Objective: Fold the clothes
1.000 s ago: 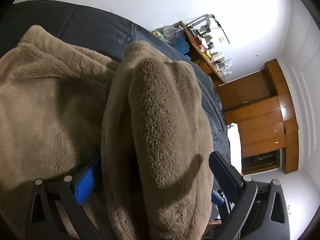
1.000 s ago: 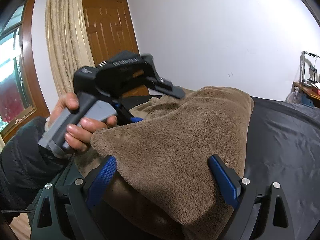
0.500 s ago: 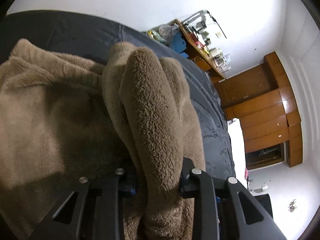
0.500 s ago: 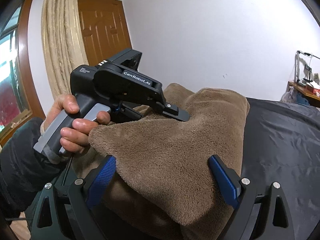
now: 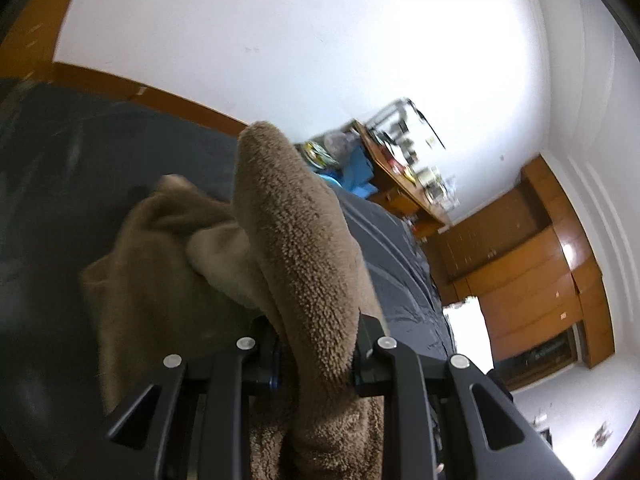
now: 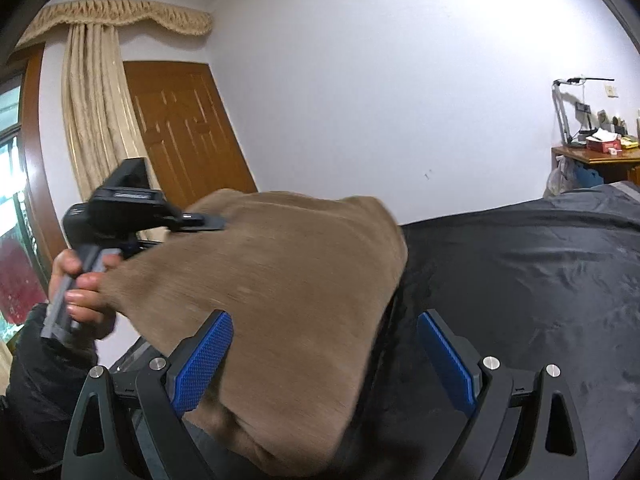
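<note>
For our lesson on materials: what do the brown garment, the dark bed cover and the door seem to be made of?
Brown garment: probably fleece or plush, matt, with a nubbly pile.
Dark bed cover: likely a thin smooth woven or synthetic cloth, with a slight sheen on its wrinkles.
Door: apparently varnished wood, brown and panelled.

Indoor light, fairly bright. On my left view the white wall blows out to glare, and a wardrobe panel throws a hot reflection. Shelf clutter is smeared by motion blur. On my right view the fleece streaks, my hand is soft. Dark sheet shows a dull sheen. Fisheye bends walls; corners vignette black.
</note>
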